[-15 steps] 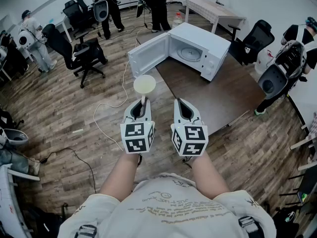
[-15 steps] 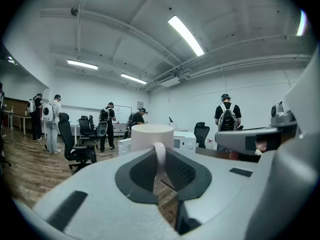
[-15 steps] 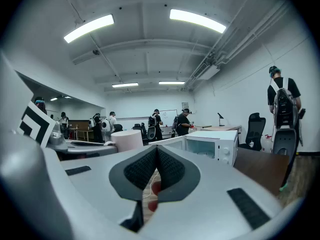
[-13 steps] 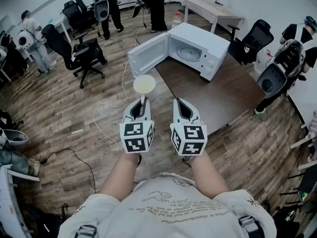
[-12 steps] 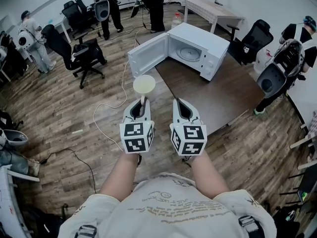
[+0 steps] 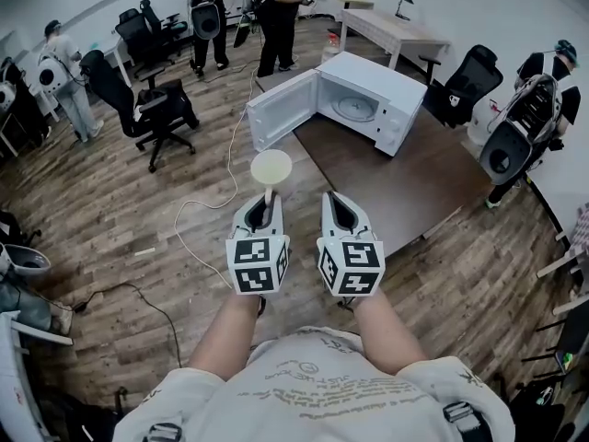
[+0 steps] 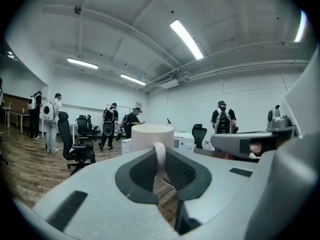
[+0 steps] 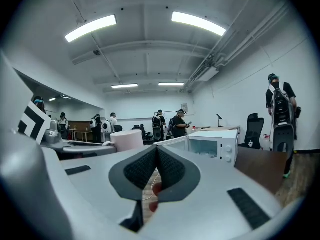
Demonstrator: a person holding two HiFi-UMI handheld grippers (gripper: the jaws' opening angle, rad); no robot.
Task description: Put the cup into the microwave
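A pale cup (image 6: 271,167) hangs in the air above the wooden floor, just short of the table's corner. My left gripper (image 6: 268,202) is shut on its handle (image 7: 160,159), and the cup body (image 7: 152,136) stands upright beyond the jaws. My right gripper (image 6: 333,199) hovers beside it on the right, shut with nothing between its pads (image 8: 156,151). The white microwave (image 6: 368,99) sits on the brown table (image 6: 414,178) ahead, its door (image 6: 281,113) swung open to the left and its turntable showing. The right gripper view shows the cup (image 8: 127,140) at left and the microwave (image 8: 210,144) ahead.
Black office chairs (image 6: 152,109) stand on the floor at left and beside the table at right (image 6: 465,81). Several people with backpacks (image 6: 276,17) stand beyond the microwave, and another person (image 6: 529,122) at far right. A white cable (image 6: 198,219) trails over the floor below the cup.
Both grippers and the cup sit slightly lower in the head view, still side by side. The people at the back have shifted. The grip on the cup is the same.
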